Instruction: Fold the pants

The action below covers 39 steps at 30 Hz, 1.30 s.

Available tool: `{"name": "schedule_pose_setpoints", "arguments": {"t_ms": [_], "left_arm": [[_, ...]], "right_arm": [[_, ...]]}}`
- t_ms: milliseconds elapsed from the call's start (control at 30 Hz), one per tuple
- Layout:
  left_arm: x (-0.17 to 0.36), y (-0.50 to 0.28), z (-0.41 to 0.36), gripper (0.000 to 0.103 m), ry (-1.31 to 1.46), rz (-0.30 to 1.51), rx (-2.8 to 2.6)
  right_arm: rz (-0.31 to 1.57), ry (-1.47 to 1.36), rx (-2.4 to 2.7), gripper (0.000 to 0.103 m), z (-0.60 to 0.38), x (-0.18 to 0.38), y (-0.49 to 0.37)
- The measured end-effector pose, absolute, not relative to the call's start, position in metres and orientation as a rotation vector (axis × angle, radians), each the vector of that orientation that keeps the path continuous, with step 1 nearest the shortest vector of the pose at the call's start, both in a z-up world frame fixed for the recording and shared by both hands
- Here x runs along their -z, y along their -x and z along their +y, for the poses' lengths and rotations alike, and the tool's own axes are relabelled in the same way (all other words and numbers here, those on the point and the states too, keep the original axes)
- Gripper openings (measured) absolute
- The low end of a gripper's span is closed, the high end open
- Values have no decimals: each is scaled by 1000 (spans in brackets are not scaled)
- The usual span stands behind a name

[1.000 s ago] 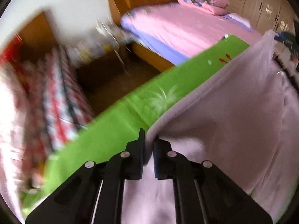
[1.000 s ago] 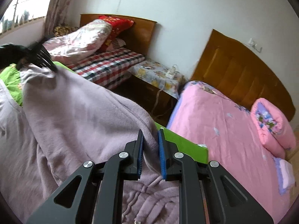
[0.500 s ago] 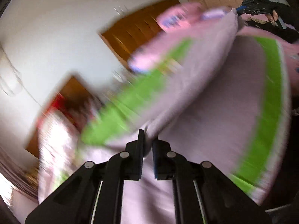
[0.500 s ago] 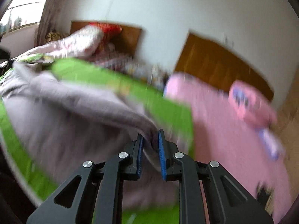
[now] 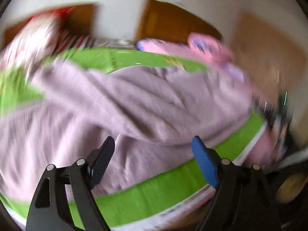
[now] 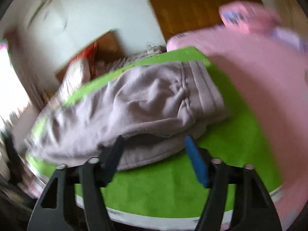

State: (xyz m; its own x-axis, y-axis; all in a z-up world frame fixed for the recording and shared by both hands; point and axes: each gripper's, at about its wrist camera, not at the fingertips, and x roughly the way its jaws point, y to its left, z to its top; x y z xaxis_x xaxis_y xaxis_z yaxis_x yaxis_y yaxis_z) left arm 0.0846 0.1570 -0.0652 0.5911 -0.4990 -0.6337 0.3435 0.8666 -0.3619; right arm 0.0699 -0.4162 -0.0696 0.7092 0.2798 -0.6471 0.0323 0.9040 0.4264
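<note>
The mauve fleece pants point(image 5: 134, 104) lie folded over on the green cloth point(image 5: 157, 196) that covers the table. In the right wrist view the pants point(image 6: 142, 104) show their waistband end at the far right. My left gripper point(image 5: 154, 148) is open and empty, its jaws wide apart just above the pants' near edge. My right gripper point(image 6: 154, 146) is open and empty too, its jaws straddling the near hem of the pants. Both views are blurred by motion.
A pink bed point(image 6: 265, 80) with a rolled pink quilt point(image 5: 209, 48) stands beyond the table, with a wooden headboard point(image 6: 192, 11) against the white wall. A second bed with checked bedding point(image 5: 38, 36) lies at the left. The table's near edge point(image 6: 173, 219) is close below the grippers.
Both grippers swung the pants over and down onto the green cloth, then opened and let go. The pants now lie flat instead of hanging from the jaws.
</note>
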Motion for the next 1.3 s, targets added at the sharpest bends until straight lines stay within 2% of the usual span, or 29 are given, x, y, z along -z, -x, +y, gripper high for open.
{"name": "schedule_pose_setpoints", "arguments": {"t_ms": [133,267,567,633,667,700,1033,1167,1200,1233,1300], "left_arm": [[81,-78,176,81,490,813,457],[85,-72,183,81,542,816,446],[92,-73,187,84,570,853,461],[91,-74,187,84,571,853,462],[91,-73,187,84,572,851,461],[91,-74,188,84,576,851,458],[86,-96,186,87,581,878,402],[83,-130,173,86,463,985,256],[84,-139,169,76,413,1021,216],[84,-148,165,46,370,1043,197],[84,-163,165,11,348,1061,190]], "right_arm": [[749,-654,-122,51,-427,84,-87],[789,-813,-96,52,-442,97,-91],[719,-990,-87,53,-464,108,-93],[698,-981,-72,46,-470,104,-89],[695,-968,-53,27,-470,102,-90],[711,-926,-16,22,-468,99,-91],[734,-800,41,20,-459,95,-81],[734,-794,37,20,-462,96,-80],[734,-792,37,20,-462,96,-80],[735,-789,38,20,-462,96,-80],[736,-777,39,20,-461,94,-81]]}}
